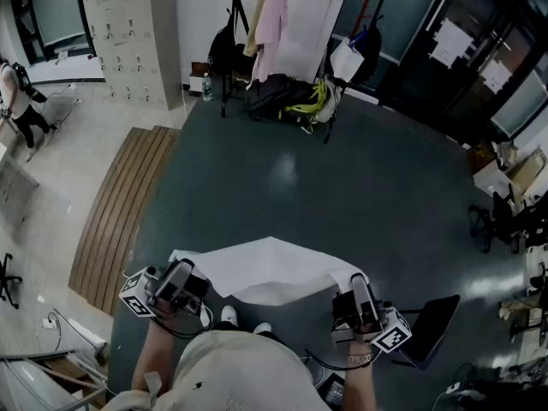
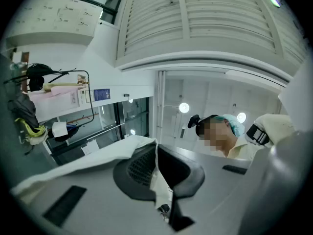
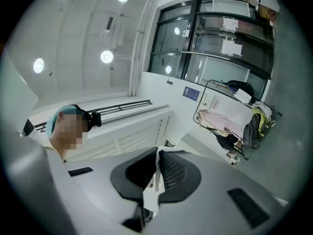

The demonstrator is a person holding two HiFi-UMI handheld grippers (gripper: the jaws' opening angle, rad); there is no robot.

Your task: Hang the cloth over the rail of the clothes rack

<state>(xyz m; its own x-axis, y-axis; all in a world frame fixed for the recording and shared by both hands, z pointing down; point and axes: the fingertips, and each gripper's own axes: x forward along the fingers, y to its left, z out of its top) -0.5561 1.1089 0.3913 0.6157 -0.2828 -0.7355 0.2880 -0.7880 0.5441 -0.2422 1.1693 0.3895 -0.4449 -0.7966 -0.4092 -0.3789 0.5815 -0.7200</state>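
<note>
A white cloth (image 1: 270,271) hangs spread between my two grippers above the dark floor. My left gripper (image 1: 181,282) is shut on the cloth's left corner; in the left gripper view the cloth (image 2: 157,180) is pinched between the black pads and trails off to the left. My right gripper (image 1: 357,300) is shut on the right corner, and a strip of cloth (image 3: 155,177) shows between its pads. The clothes rack (image 1: 282,24) stands far ahead by the back wall, hung with pink and beige garments, and appears small in both gripper views (image 2: 58,89) (image 3: 227,119).
Bags (image 1: 287,97) and a yellow item lie at the rack's foot. A strip of wooden floor boards (image 1: 120,212) runs at the left. A dark chair (image 1: 432,324) stands at my right, with more chairs and boxes (image 1: 514,204) at the far right. A person (image 1: 17,97) stands far left.
</note>
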